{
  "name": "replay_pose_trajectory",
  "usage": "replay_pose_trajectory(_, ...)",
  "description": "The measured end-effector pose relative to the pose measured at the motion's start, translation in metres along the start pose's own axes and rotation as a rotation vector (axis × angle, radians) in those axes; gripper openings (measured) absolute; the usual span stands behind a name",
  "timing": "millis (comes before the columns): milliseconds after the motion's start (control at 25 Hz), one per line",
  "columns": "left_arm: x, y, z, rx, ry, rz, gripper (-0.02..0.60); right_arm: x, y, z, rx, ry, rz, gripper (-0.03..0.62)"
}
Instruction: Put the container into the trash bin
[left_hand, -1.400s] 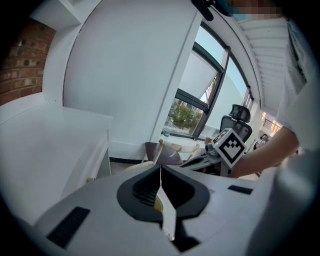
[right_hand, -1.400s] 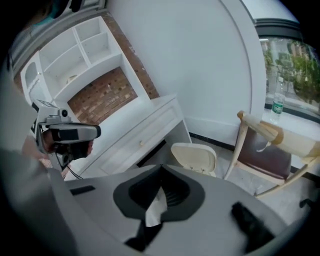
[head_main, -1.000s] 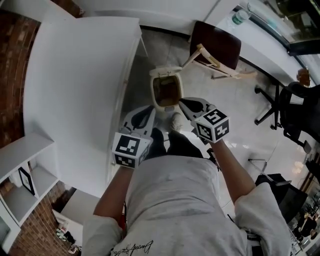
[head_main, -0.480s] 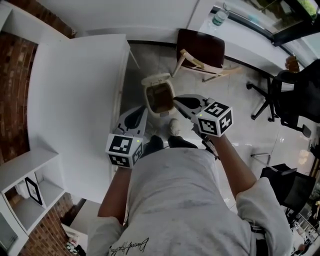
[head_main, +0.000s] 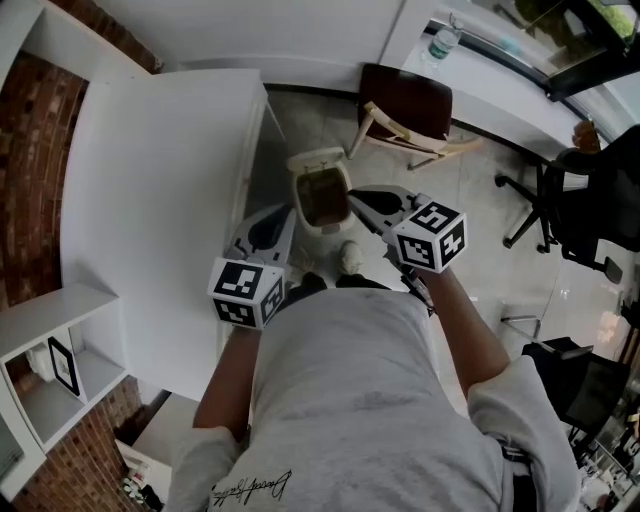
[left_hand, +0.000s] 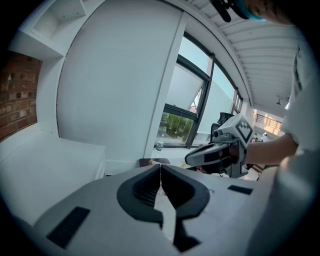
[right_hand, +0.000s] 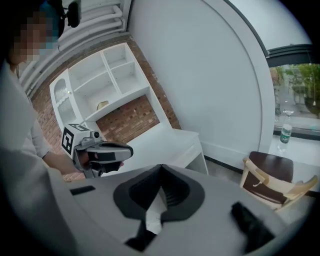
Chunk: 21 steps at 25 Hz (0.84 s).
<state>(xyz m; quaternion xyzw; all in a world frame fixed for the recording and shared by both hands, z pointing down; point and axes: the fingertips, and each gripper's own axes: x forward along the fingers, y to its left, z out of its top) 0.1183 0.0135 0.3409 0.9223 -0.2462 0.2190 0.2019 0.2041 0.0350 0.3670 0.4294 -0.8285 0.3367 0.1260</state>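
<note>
Two grippers, jaws closed on nothing: left gripper (head_main: 287, 212) and right gripper (head_main: 354, 193) mid-frame, either side of open bin (head_main: 299, 196); table (head_main: 150, 180) left, chair (head_main: 405, 100) above.

Cream trash bin (head_main: 322, 195), white table (head_main: 150, 190), dark brown chair (head_main: 408, 95).

What lies inside the trash bin (head_main: 316, 158) is too dark to tell, and the picture's left edge cuts off the shelf (head_main: 50, 312).
</note>
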Motion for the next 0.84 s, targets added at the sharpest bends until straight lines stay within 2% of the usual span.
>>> replay_pose_trajectory(840, -0.0043, -0.0101, 0.0075, 0.024, -0.012, 0.002, 0.017, -0.0033, 0.0091, 0.0034, -0.016, -0.017, 0.041, 0.028)
